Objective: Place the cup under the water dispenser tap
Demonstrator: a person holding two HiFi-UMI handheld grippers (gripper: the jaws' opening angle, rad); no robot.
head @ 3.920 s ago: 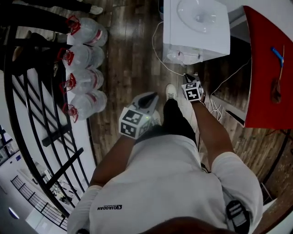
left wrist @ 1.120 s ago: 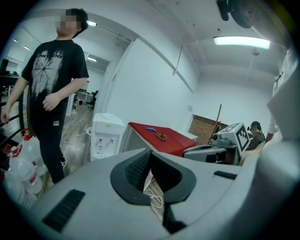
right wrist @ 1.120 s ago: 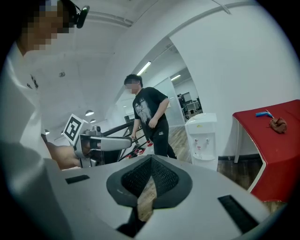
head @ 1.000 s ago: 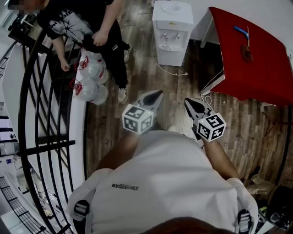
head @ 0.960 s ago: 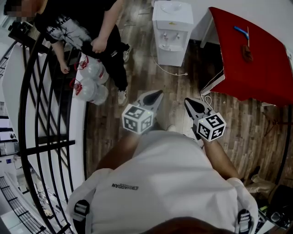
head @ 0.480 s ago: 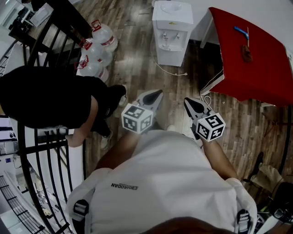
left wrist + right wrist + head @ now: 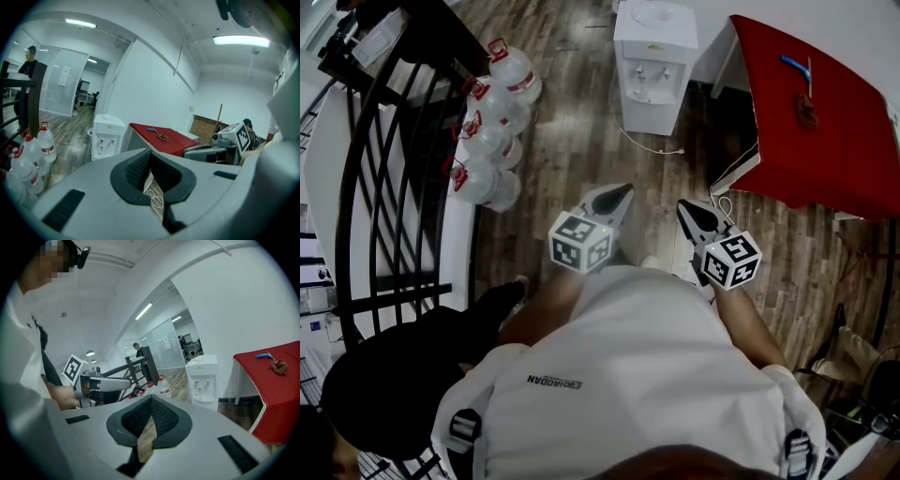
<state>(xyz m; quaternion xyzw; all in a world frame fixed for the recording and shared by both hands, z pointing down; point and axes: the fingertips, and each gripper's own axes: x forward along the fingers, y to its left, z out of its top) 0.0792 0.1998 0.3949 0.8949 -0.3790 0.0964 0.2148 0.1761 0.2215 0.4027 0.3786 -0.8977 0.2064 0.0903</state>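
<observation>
The white water dispenser [image 7: 654, 66] stands on the wooden floor at the top of the head view, a few steps ahead of me. It also shows in the left gripper view [image 7: 107, 136] and in the right gripper view [image 7: 204, 378]. No cup appears in any view. My left gripper [image 7: 619, 194] and right gripper [image 7: 686, 208] are held side by side in front of my body, pointing toward the dispenser. The left gripper [image 7: 150, 154] has its jaw tips together with nothing between them. The right gripper [image 7: 151, 401] is shut and empty as well.
A red table [image 7: 816, 103] stands right of the dispenser with a blue item [image 7: 795, 64] and a brown item [image 7: 806, 111] on it. Several large water bottles [image 7: 487, 141] lie by a black railing [image 7: 384, 187]. A person in black [image 7: 394, 375] is at my lower left.
The person in black has walked from the bottles at the upper left down to the lower left, close beside me. Both grippers have stayed where they were.
</observation>
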